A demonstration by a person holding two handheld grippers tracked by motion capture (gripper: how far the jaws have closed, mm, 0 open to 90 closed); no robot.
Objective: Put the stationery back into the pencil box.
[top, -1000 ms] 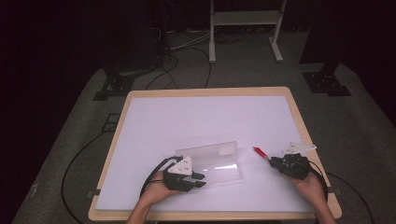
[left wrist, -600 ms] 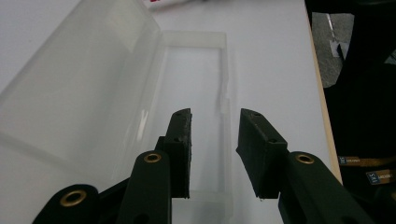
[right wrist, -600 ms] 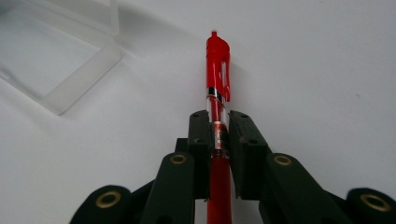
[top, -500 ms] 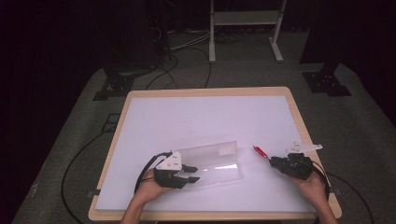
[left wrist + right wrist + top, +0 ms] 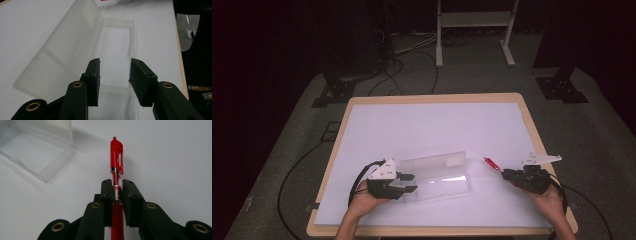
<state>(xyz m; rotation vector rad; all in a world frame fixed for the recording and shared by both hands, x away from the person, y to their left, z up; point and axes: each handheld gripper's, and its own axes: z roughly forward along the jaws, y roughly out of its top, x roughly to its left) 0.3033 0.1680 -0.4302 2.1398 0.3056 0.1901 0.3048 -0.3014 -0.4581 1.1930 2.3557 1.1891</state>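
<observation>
The clear, long plastic box (image 5: 439, 177) lies open near the front edge of the white wooden-rimmed table (image 5: 432, 125), lid tilted back. The left gripper (image 5: 408, 183) sits at its left end, jaws just opening, spread over the near wall without pressing. Well apart to the right, the right gripper (image 5: 506, 174) pinches a red plastic pen (image 5: 116, 167). Nothing lies between.
</observation>
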